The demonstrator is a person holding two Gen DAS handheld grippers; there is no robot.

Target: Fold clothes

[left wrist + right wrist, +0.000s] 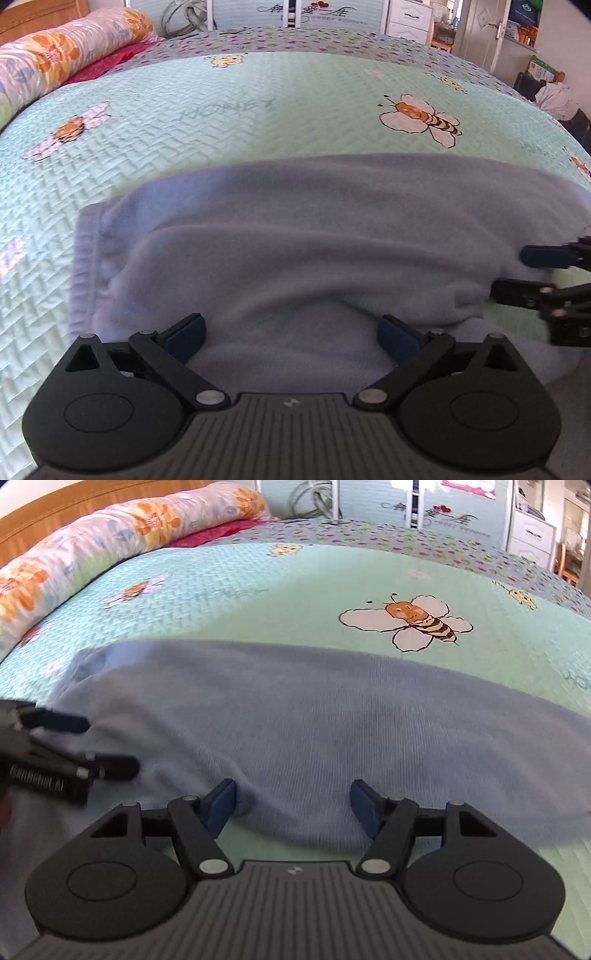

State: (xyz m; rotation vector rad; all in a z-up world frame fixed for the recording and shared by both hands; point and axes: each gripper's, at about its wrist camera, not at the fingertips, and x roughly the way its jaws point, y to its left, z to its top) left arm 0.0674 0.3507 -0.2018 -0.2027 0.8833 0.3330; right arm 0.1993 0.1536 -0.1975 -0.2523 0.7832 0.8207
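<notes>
Both grippers, left (pixel 291 338) and right (pixel 293 805), are angled downward, fingers spread apart, over the rumpled light-blue fleece garment (pixel 314 229) on the bed; nothing is gripped.

A pale blue fleece garment (pixel 295 229) lies rumpled and partly folded across the bed's (pixel 184 122) near edge.

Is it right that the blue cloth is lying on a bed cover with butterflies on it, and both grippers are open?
Not quite. The blue cloth lies on a bed cover with bees, not butterflies, as the right wrist view shows. The left gripper and right gripper are both open.
</notes>
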